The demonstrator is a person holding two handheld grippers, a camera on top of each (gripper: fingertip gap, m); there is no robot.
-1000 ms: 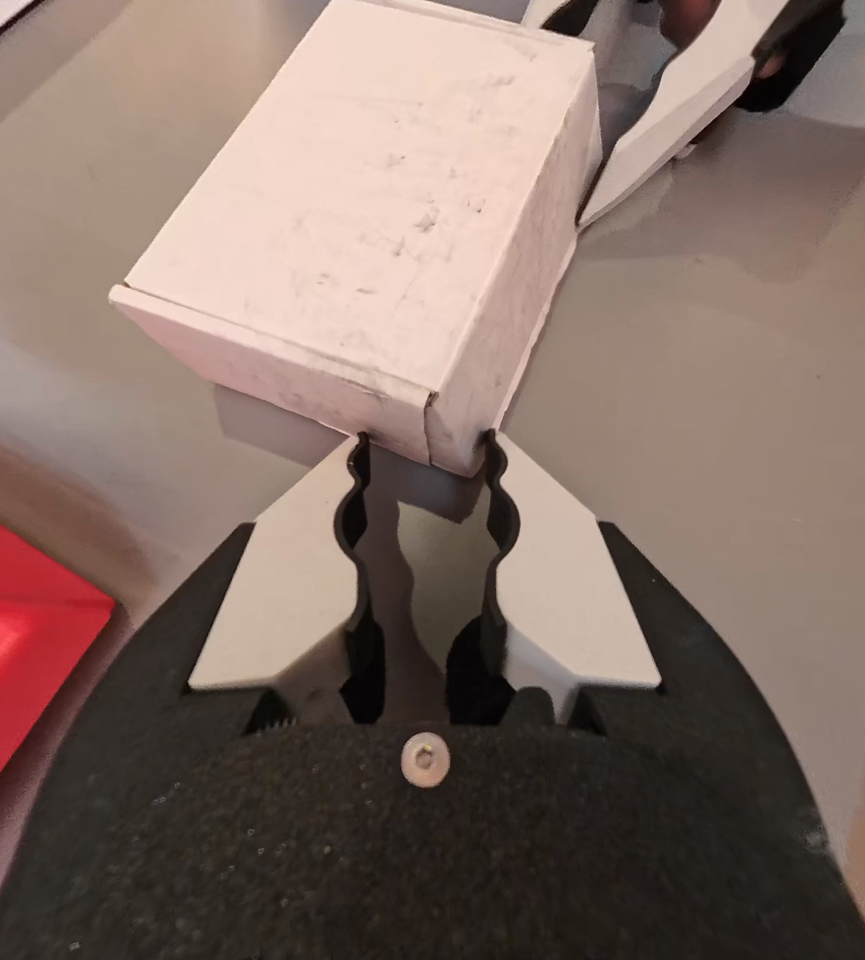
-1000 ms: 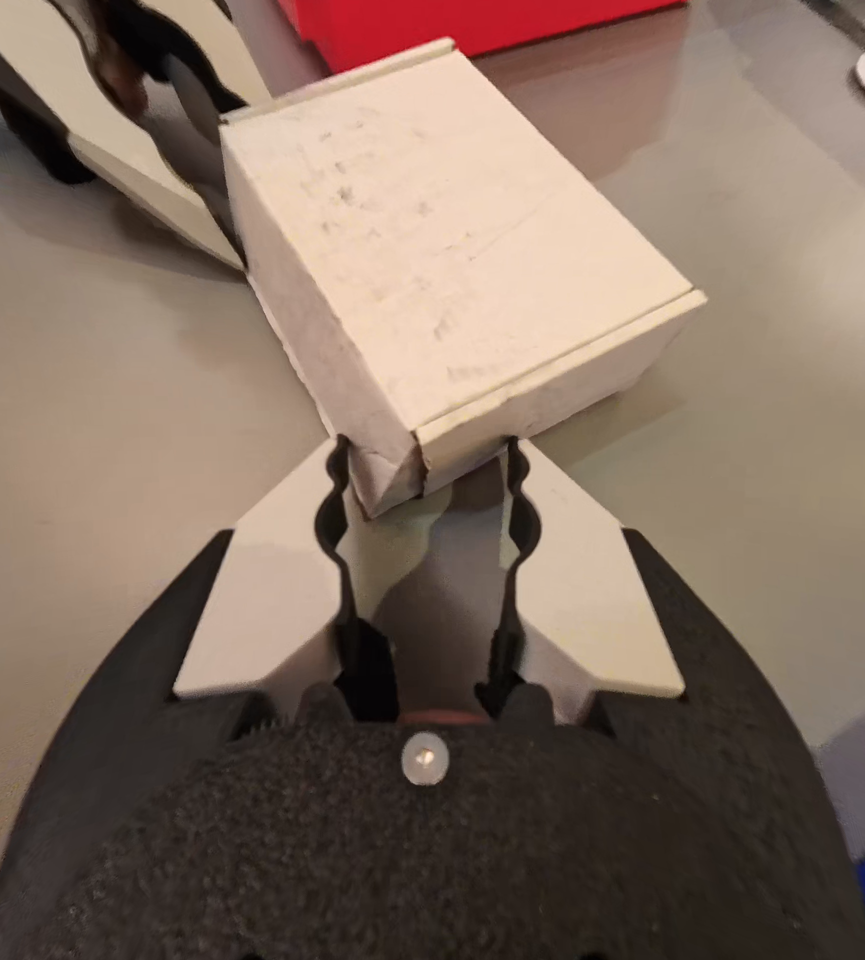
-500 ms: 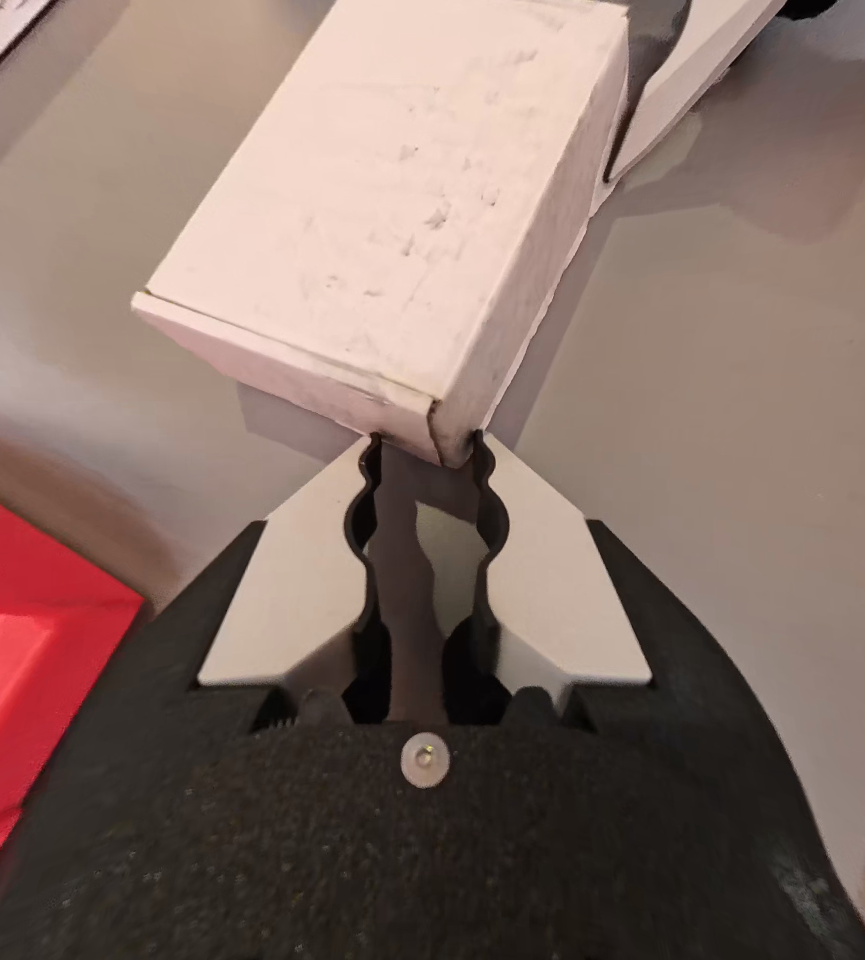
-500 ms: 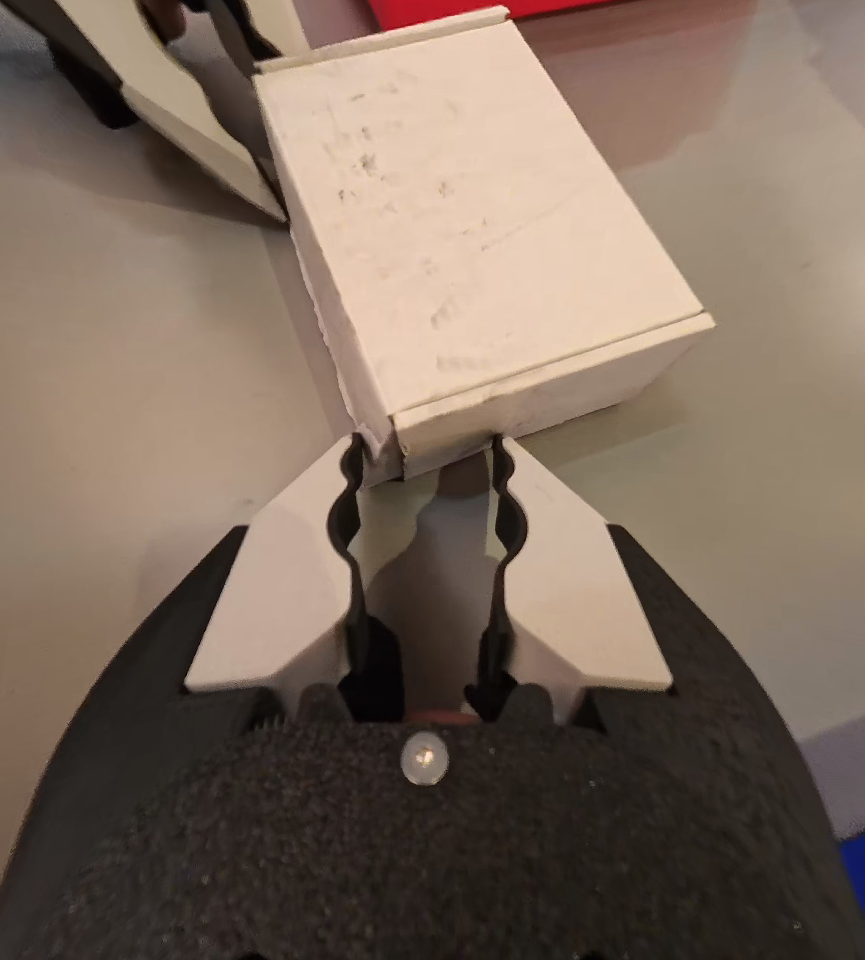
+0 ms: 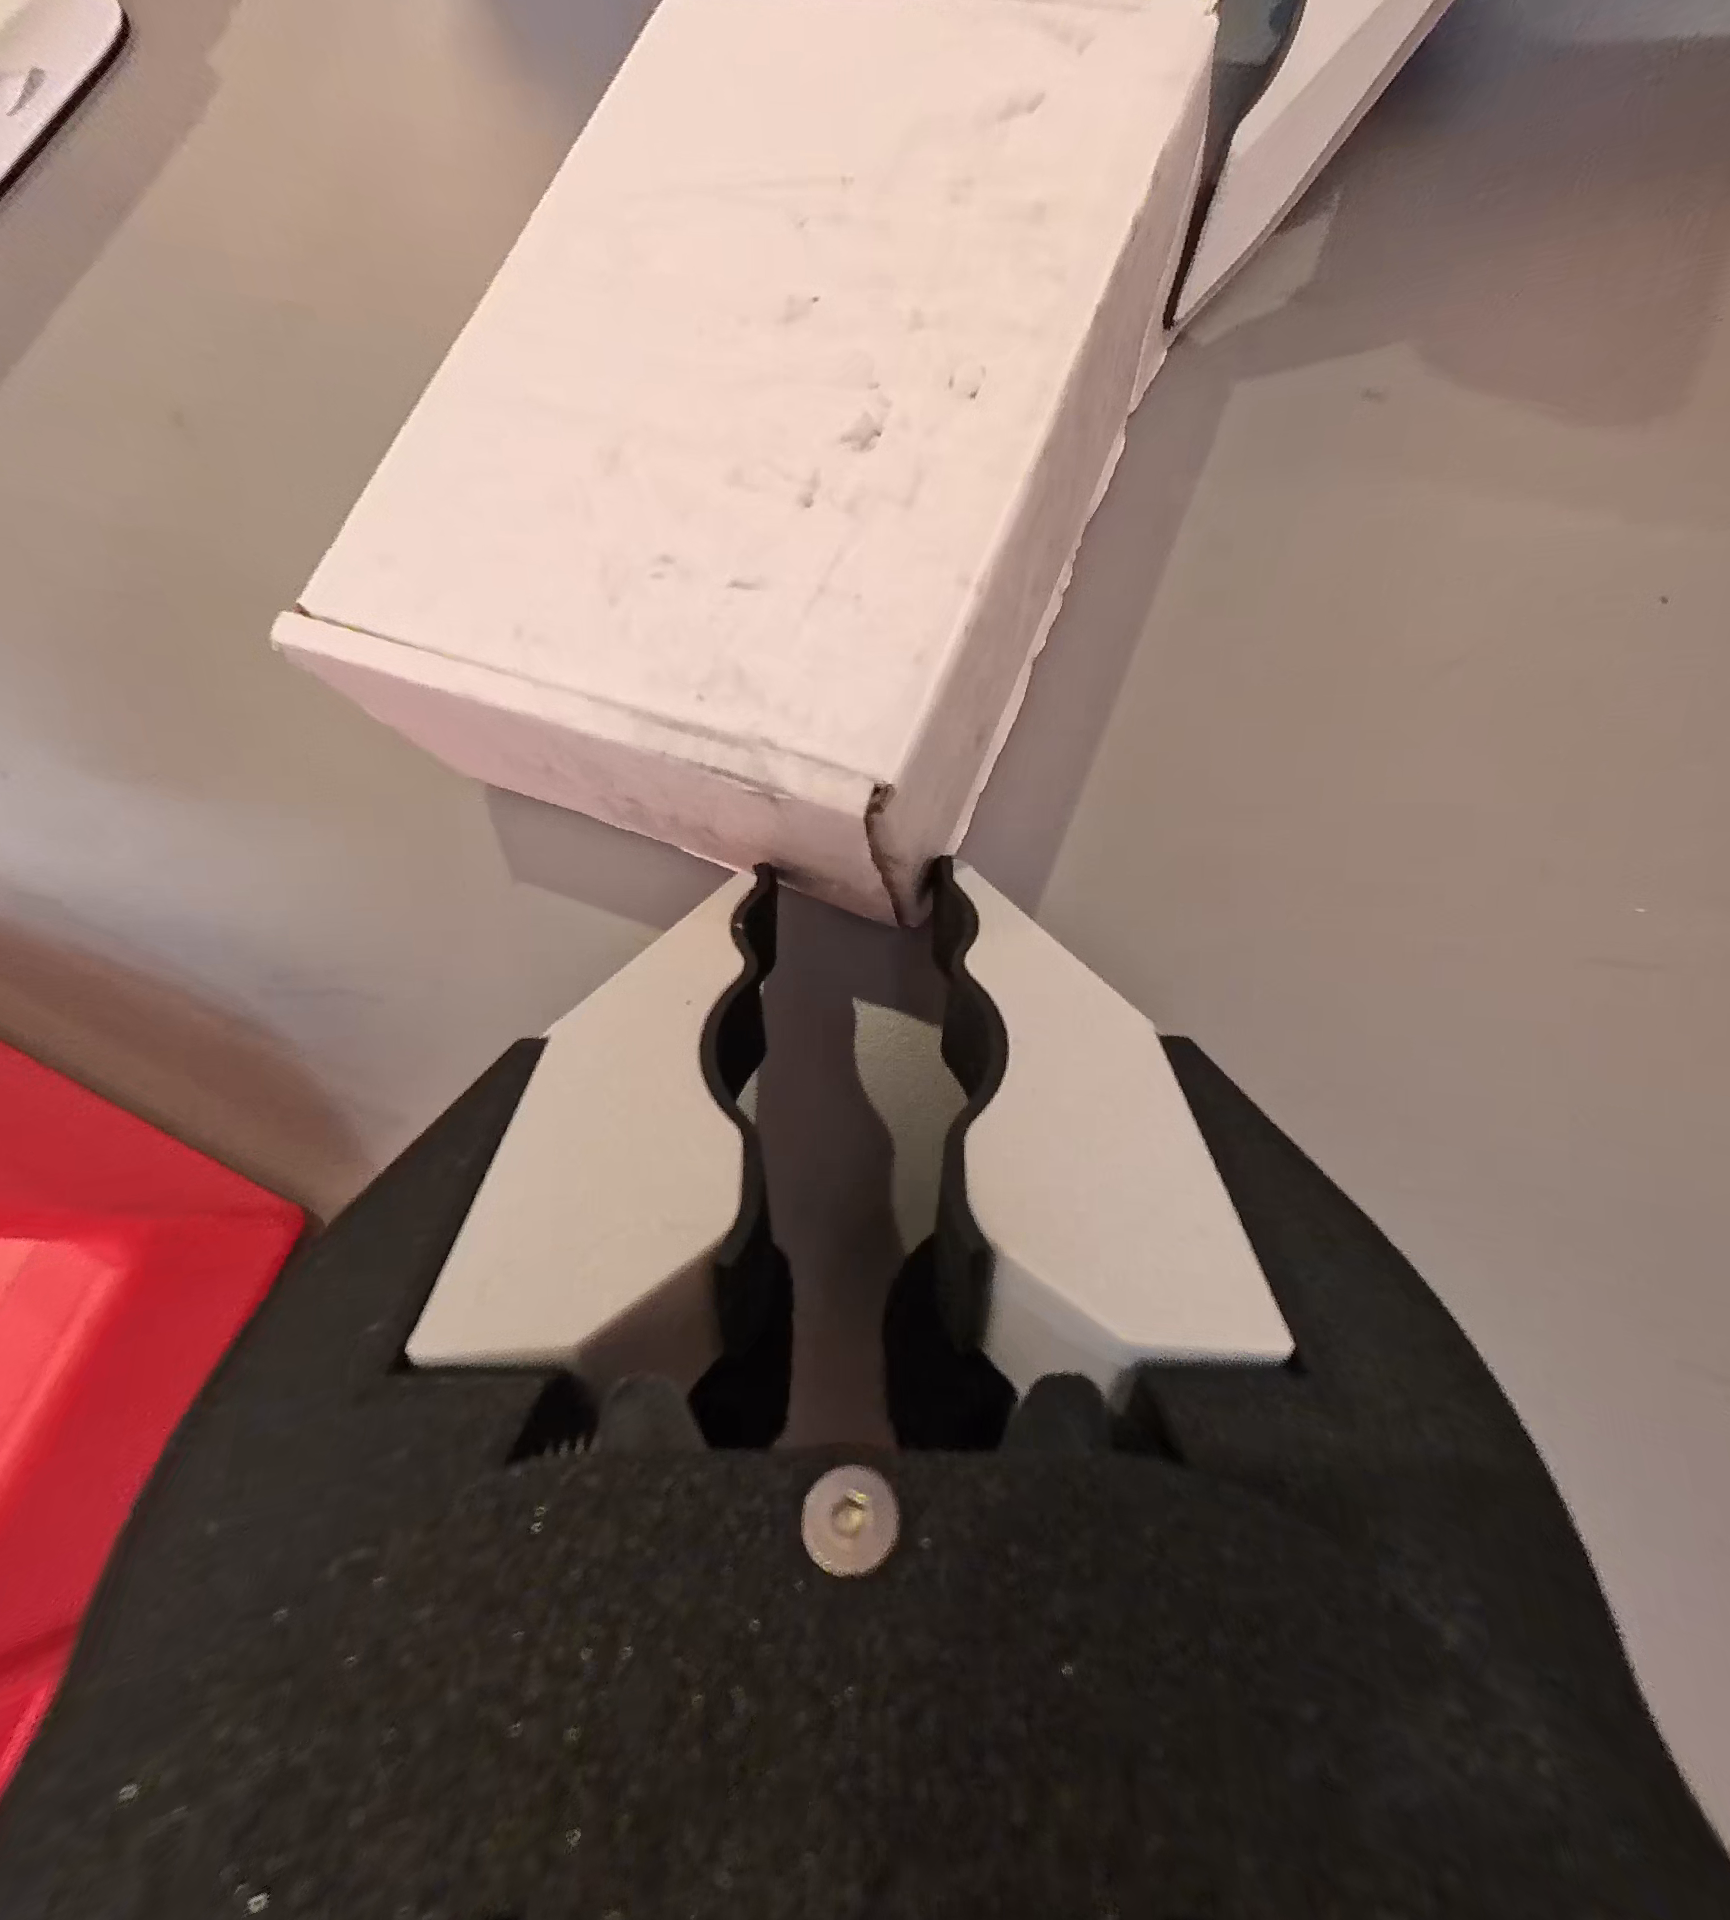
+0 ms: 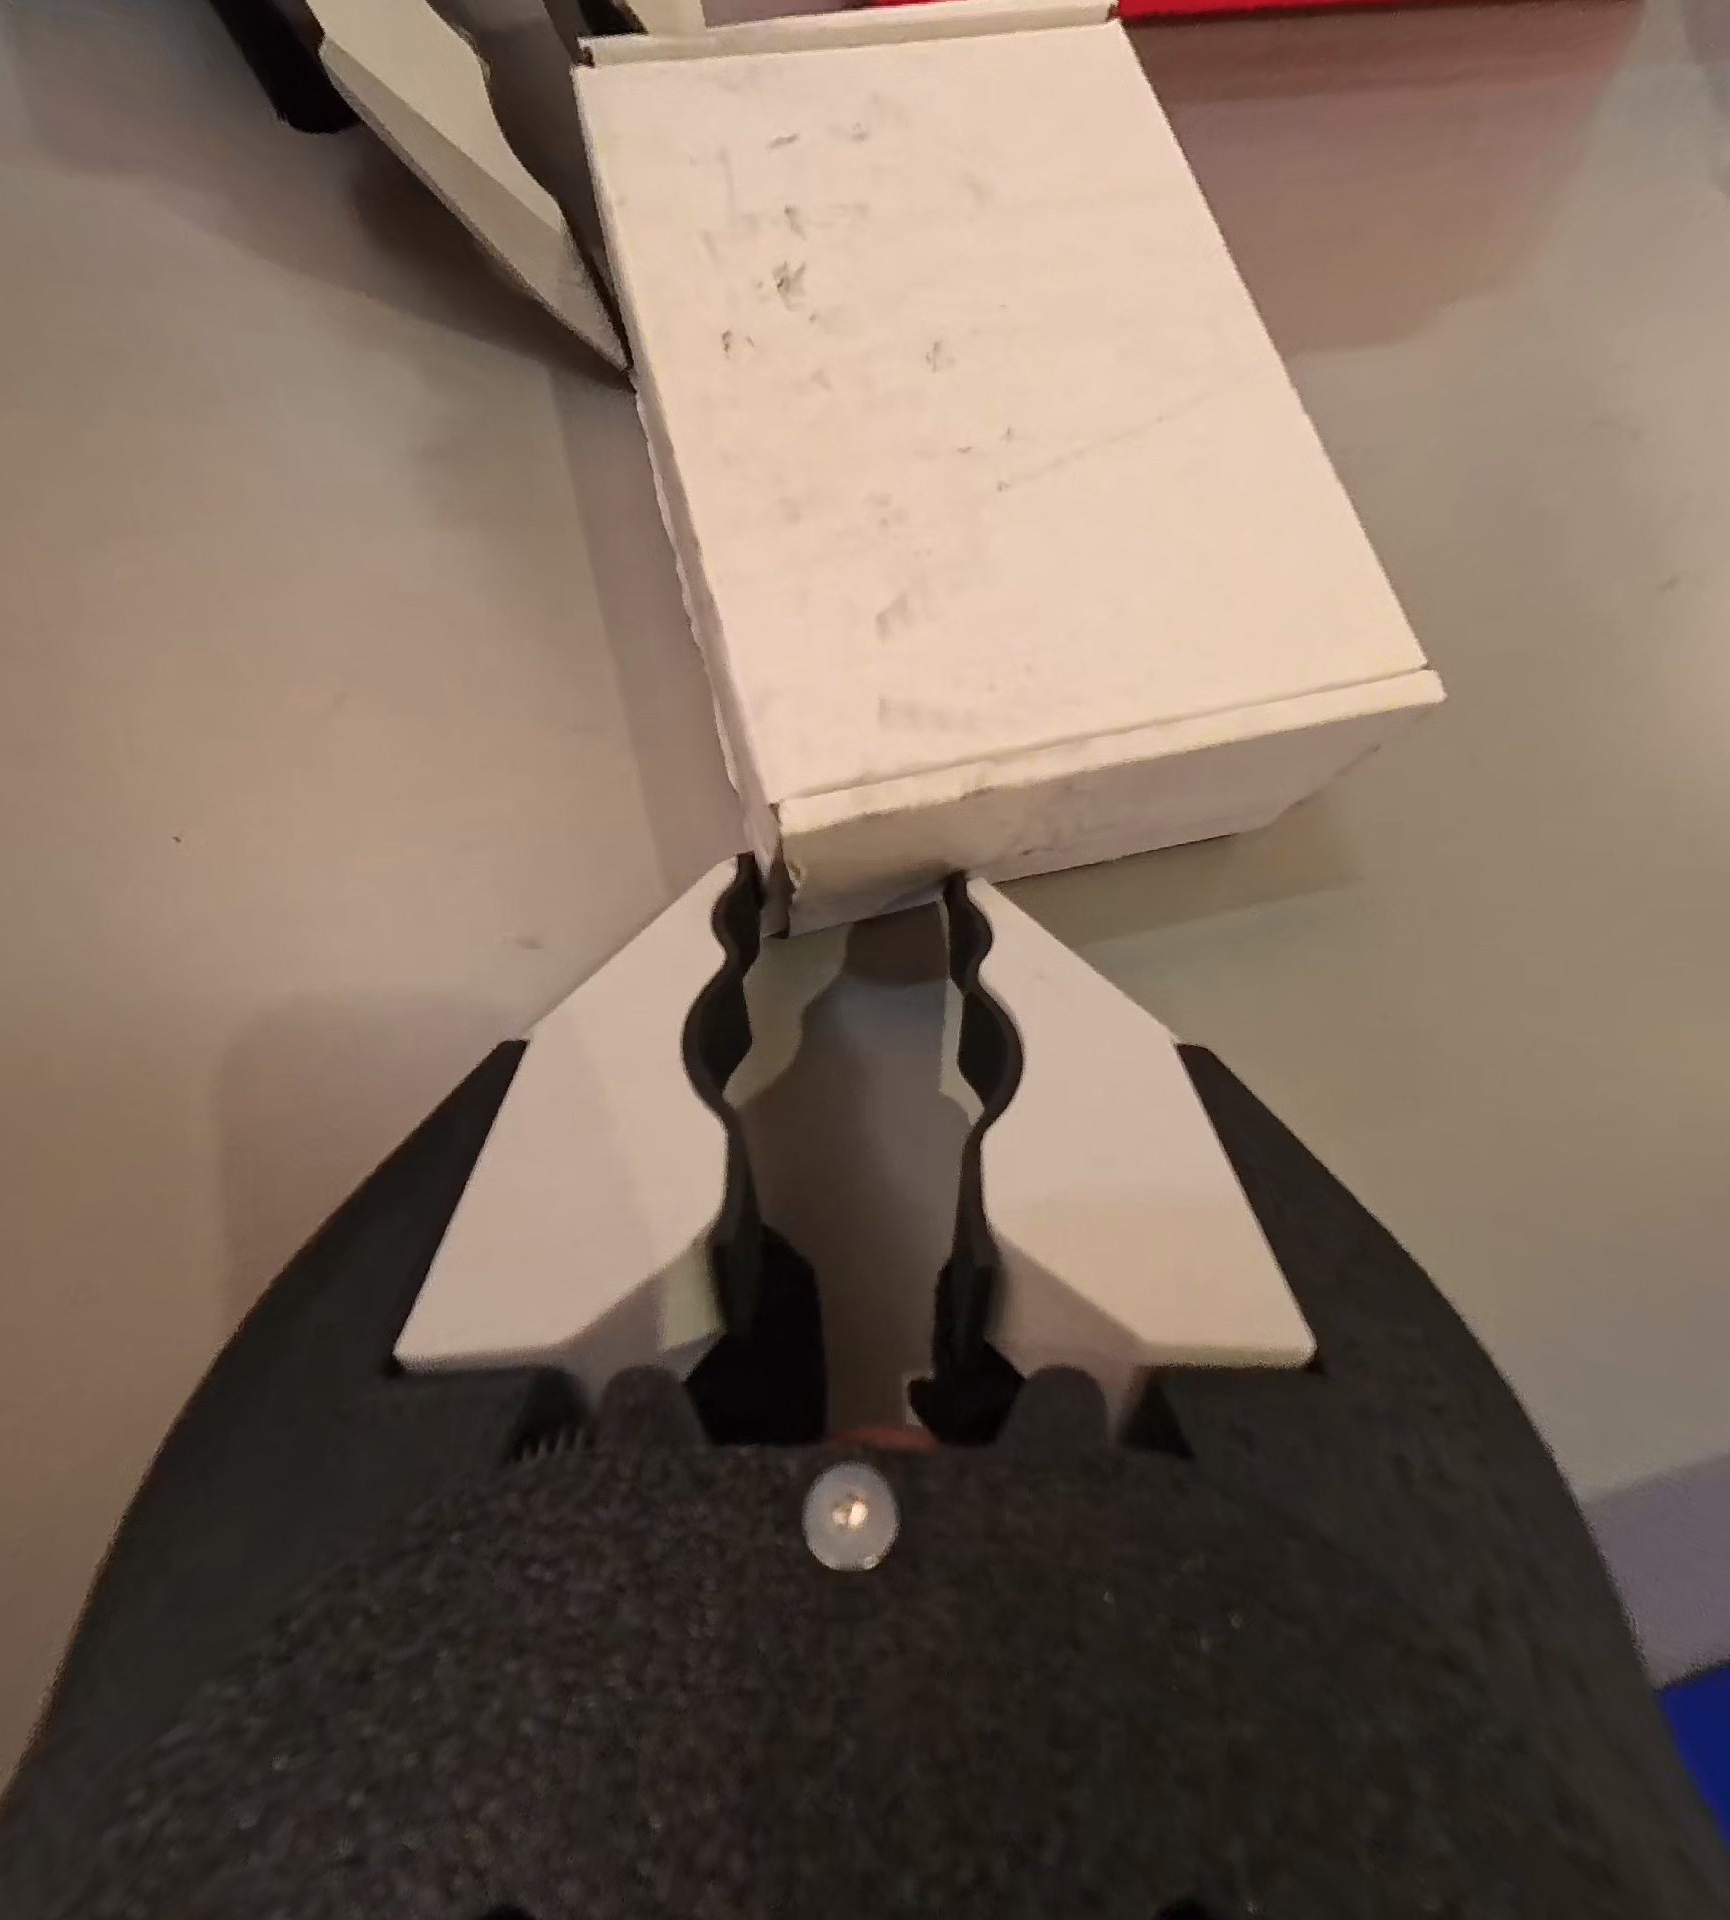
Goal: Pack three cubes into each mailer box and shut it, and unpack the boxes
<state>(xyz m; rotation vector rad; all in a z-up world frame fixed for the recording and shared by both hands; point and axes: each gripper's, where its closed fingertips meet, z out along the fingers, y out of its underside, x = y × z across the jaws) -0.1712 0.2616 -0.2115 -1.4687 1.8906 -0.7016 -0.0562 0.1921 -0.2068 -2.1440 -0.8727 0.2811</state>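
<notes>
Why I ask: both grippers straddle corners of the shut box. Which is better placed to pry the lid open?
Left, marginally. The left gripper straddles a white mailer box corner whose flap seam gapes between its tips; the right gripper has its seam against one finger. Close call.

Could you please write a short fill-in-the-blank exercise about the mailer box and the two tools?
1. The white mailer box has its lid ___.
2. Each tool, left tool and right tool, has its fingertips at a ___ of the box.
3. The box beside the left tool, at the picture's lower left edge, is coloured ___.

Missing words: shut; corner; red
</notes>
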